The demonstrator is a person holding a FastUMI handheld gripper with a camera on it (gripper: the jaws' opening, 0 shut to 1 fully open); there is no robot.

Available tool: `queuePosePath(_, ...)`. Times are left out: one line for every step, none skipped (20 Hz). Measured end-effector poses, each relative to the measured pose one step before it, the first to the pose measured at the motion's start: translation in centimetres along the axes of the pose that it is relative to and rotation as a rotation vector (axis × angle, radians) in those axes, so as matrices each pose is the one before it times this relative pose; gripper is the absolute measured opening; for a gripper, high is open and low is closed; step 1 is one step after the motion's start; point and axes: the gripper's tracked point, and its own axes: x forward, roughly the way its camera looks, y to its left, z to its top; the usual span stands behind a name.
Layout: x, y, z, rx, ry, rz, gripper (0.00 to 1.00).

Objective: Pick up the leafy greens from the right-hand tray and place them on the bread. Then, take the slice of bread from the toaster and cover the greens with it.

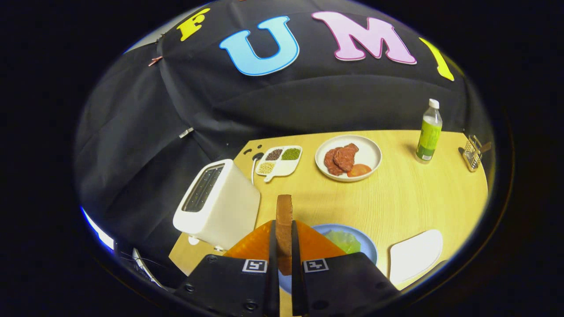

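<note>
Gripper view: looks over a pale wood-grain bench (410, 198).
Claw: one claw (284, 246), two fingers clamped on a slice of bread (284, 220), one finger against each flat face.
Bread slice: one, brown crust, held upright and edge-on, standing above the fingertips, above the blue plate.
Toaster: one toaster (220, 204), white, boxy with rounded corners, smooth shell, dark slot on top; sits just beside the claw at the bench's near corner.
Blue plate: one blue plate (365, 246), round, just ahead of the fingers and partly hidden by them.
Leafy greens: one pale green crinkled leaf (343, 241) lying on the blue plate.
Orange piece: one orange sheet (251, 244), flat and textured, showing on both sides of the fingers; cannot tell what it is.
Right-hand tray: one white tray (416, 255), rounded corners, smooth, beside the blue plate.
White plate: one white plate (368, 152), round, beyond the fingers; carries reddish-brown meat slices (341, 159) and one orange-red slice (359, 170).
Divided dish: one white divided dish (282, 166), three piles of grains in brown, green and beige.
Bottle: one bottle (428, 132), clear plastic, white cap, green label, upright at the far side.
Wire basket: one small metal basket (472, 153), near the bottle.
</note>
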Motion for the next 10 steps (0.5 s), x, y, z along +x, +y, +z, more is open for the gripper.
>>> queuePosePath(0.113, -0.6, -0.561, 0.0141, 0.00599, -0.00597, 0.15)
queuePosePath(0.104, -0.56, -0.485, 0.01944, 0.00158, -0.0065, 0.15)
queuePosePath(0.158, -0.447, -0.575, 0.01908, 0.00951, -0.00397, 0.15)
queuePosePath(0.149, -0.592, -0.581, 0.01784, 0.00791, -0.00636, 0.15)
queuePosePath(0.006, 0.043, -0.851, 0.01421, 0.00646, -0.0057, 0.15)
queuePosePath(0.154, -0.619, -0.37, 0.00995, 0.00474, -0.00891, 0.15)
queuePosePath(0.119, -0.568, -0.18, 0.00645, 0.00294, -0.00903, 0.15)
queuePosePath(0.061, -0.501, -0.18, 0.00693, 0.003, -0.00728, 0.15)
queuePosePath(0.107, -0.394, -0.183, 0.0084, 0.00345, -0.00566, 0.15)
queuePosePath(0.029, -0.354, -0.208, 0.00776, 0.00338, -0.00587, 0.15)
